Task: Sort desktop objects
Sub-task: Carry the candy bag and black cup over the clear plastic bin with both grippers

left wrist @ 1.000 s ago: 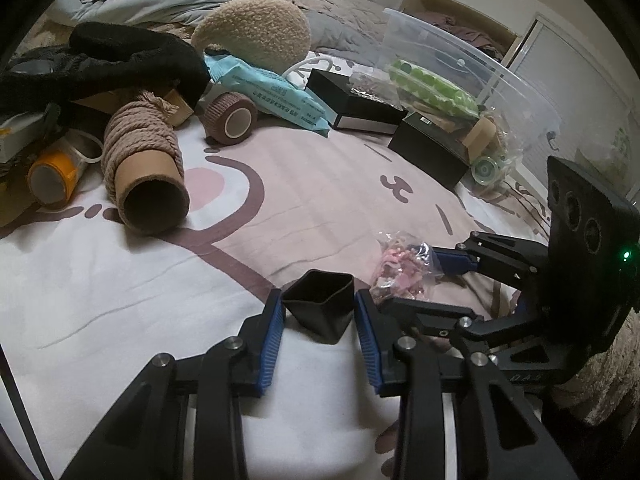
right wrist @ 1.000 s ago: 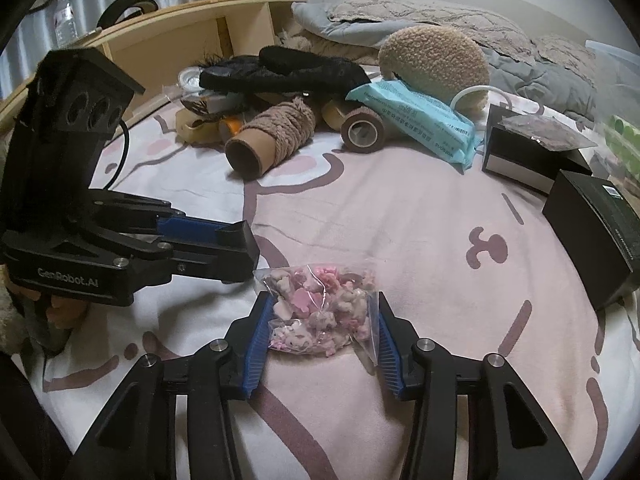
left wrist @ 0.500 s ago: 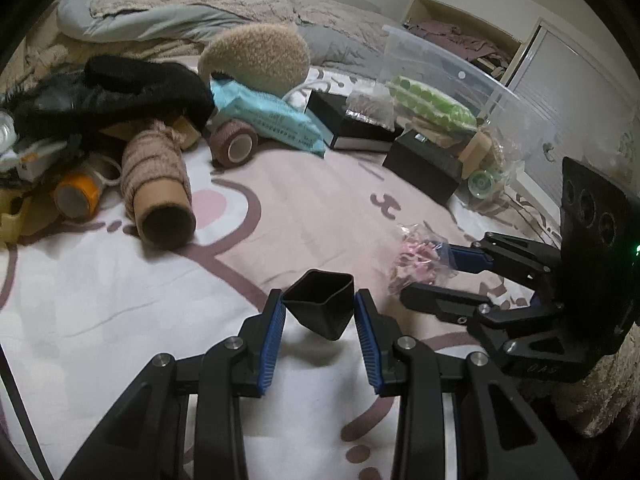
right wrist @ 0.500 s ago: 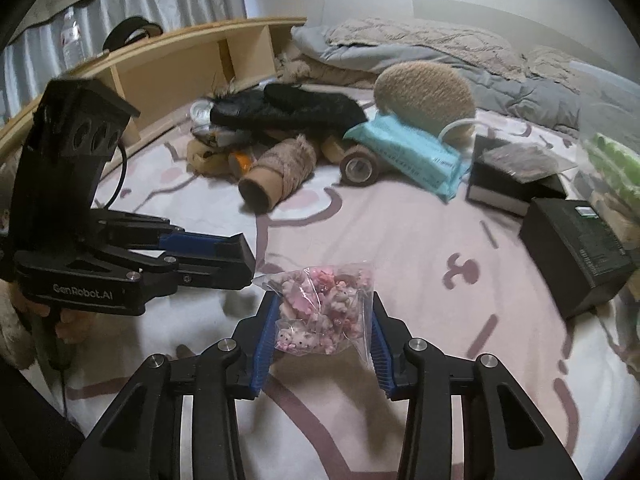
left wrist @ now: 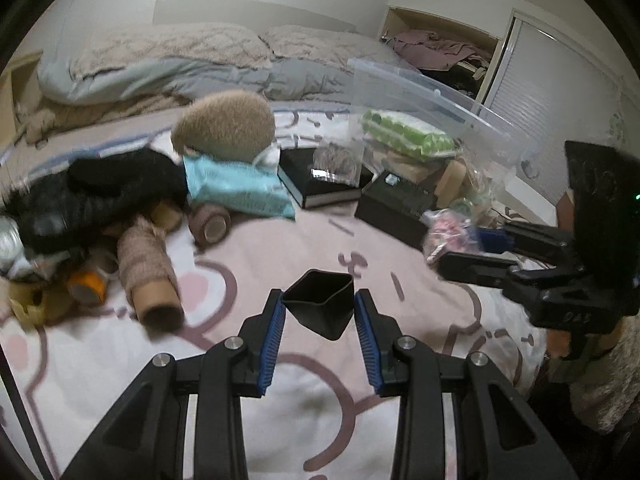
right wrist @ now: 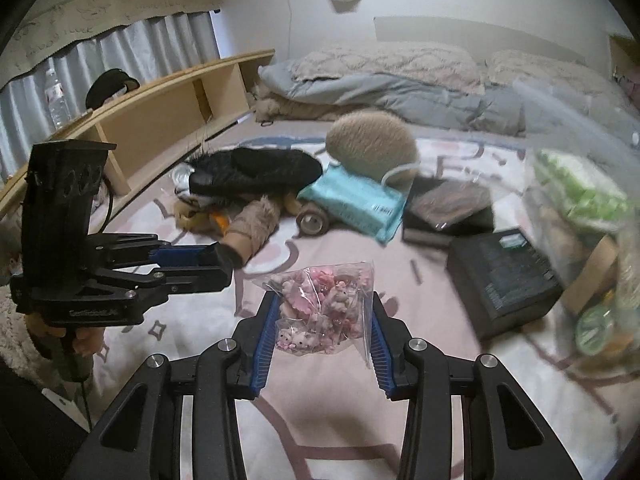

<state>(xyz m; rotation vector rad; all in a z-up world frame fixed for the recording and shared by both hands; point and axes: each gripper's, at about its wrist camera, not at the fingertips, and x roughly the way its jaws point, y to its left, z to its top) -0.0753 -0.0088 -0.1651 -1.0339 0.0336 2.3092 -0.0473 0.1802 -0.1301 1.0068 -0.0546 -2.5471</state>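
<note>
Left gripper [left wrist: 319, 312]: jaws clamped on a small black cup [left wrist: 318, 306], held clear of the bedspread, pointing steeply down. Right gripper [right wrist: 322, 314]: blue pads pinching a clear bag of pink pieces [right wrist: 320, 308], also lifted. Both side by side, near each other.

Hardly anything reads clearly. At the left of the right wrist view, the black plastic body of the left gripper [right wrist: 218, 266] bears a pale blurred brand line, too smeared to read. Labels on the light blue packet [right wrist: 356, 200] and the black box [right wrist: 504, 276] are illegible.
</note>
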